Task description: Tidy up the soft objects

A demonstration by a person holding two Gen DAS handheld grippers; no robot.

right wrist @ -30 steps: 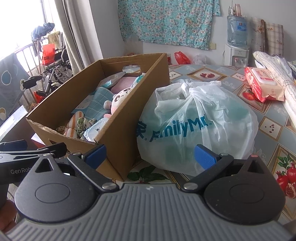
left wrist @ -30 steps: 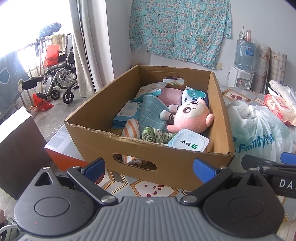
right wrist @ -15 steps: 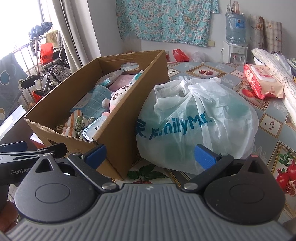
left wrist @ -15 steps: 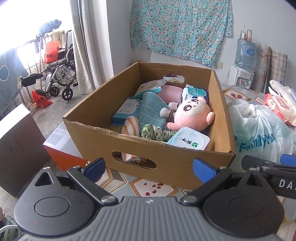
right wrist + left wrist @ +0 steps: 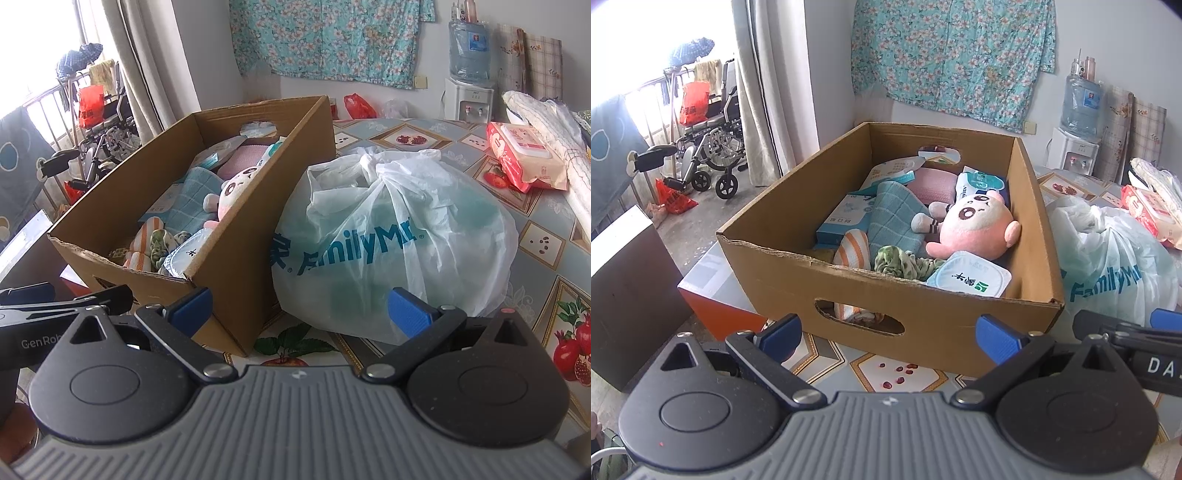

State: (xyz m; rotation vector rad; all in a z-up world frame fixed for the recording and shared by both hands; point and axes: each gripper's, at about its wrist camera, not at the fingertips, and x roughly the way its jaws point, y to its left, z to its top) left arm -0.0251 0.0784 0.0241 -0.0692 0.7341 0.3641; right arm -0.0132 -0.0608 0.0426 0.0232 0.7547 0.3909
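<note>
Sitting on the desk, we are seeing the cardboard box touching the tied plastic bag; inside it the pink plush toy is lying against the teal towel. Our left gripper and right gripper are both hovering spread apart, empty.

plush toy in box, bag right

tied white plastic bag touches cardboard box; right hand-held gripper gapes wide, empty.
</note>
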